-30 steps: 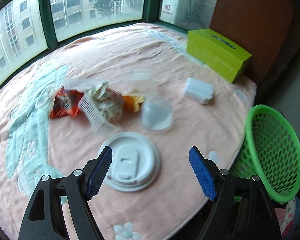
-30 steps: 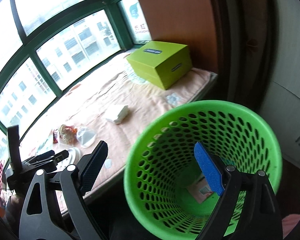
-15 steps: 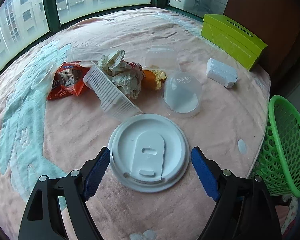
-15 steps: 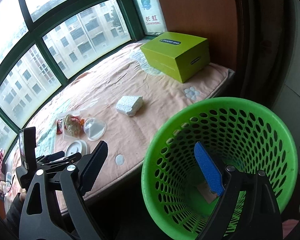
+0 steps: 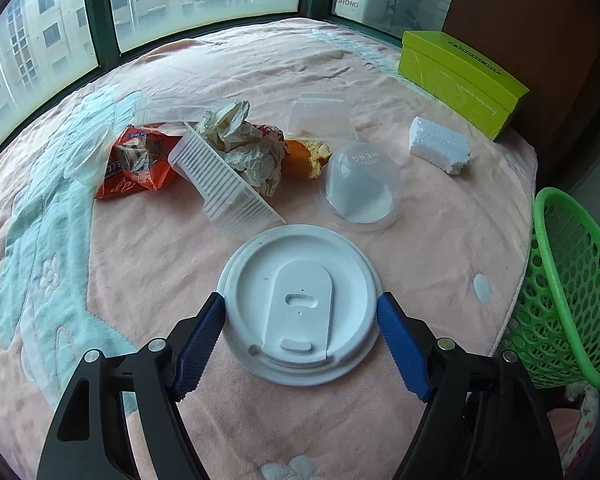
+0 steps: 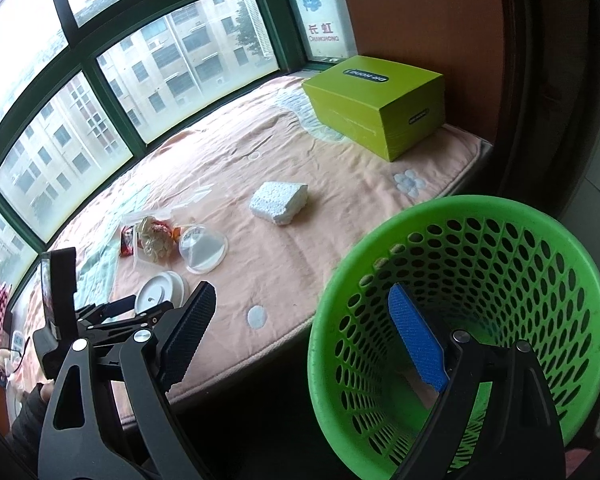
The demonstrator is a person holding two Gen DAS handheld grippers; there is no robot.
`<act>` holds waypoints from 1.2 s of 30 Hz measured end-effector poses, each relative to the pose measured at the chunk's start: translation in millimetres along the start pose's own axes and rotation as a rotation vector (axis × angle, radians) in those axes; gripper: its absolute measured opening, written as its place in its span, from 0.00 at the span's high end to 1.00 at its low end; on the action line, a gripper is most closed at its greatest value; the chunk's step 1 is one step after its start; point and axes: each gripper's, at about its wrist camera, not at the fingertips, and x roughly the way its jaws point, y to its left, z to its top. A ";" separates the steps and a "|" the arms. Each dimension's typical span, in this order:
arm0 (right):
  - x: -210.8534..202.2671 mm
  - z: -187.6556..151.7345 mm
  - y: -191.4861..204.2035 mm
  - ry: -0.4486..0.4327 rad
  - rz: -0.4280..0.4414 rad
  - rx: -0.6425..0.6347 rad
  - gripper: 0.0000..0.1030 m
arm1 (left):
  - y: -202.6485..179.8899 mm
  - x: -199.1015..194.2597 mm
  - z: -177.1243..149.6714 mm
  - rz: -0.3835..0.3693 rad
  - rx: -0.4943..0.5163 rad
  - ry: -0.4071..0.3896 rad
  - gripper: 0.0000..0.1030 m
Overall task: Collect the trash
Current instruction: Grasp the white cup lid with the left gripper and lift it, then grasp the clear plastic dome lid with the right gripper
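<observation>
A white cup lid (image 5: pixel 300 304) lies flat on the pink blanket (image 5: pixel 380 80). My left gripper (image 5: pixel 300 312) is open, one finger on each side of the lid, close to its rim. Behind it lie a clear ribbed tray (image 5: pixel 224 184), crumpled paper (image 5: pixel 244 144), an orange snack bag (image 5: pixel 136 164), a clear dome lid (image 5: pixel 360 188), a clear tub (image 5: pixel 320 116) and a foam block (image 5: pixel 440 146). My right gripper (image 6: pixel 300 320) is open and empty, above the near rim of the green basket (image 6: pixel 480 320). The lid (image 6: pixel 160 292) and my left gripper (image 6: pixel 132 308) also show in the right wrist view.
A lime-green box (image 5: pixel 460 76) stands at the far right by the wall. The green basket (image 5: pixel 568 292) sits on the floor past the blanket's right edge. Windows run along the far side.
My left gripper has moved forward and down until its fingers flank the white lid. My right gripper has shifted a little over the basket.
</observation>
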 end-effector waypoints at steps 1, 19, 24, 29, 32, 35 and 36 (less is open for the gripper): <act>1.9 0.1 2.2 0.004 0.004 -0.006 0.15 | 0.4 -4.8 -0.8 -0.003 -0.002 -0.007 0.27; 72.9 18.5 78.2 0.085 0.114 -0.182 0.16 | 49.4 -84.1 1.4 0.020 -0.106 -0.147 0.28; 104.7 22.0 100.8 0.126 0.128 -0.228 0.21 | 62.1 -91.7 1.4 0.032 -0.125 -0.163 0.28; 129.9 24.8 115.0 0.150 0.125 -0.256 0.25 | 69.9 -94.6 1.3 0.032 -0.140 -0.170 0.28; 146.1 27.1 121.9 0.167 0.114 -0.270 0.28 | 74.6 -94.7 0.7 0.030 -0.150 -0.168 0.28; 160.3 29.7 127.5 0.176 0.097 -0.292 0.29 | 78.1 -95.1 0.3 0.030 -0.158 -0.168 0.28; 163.3 29.7 128.8 0.179 0.091 -0.299 0.30 | 79.3 -95.2 0.1 0.029 -0.161 -0.168 0.28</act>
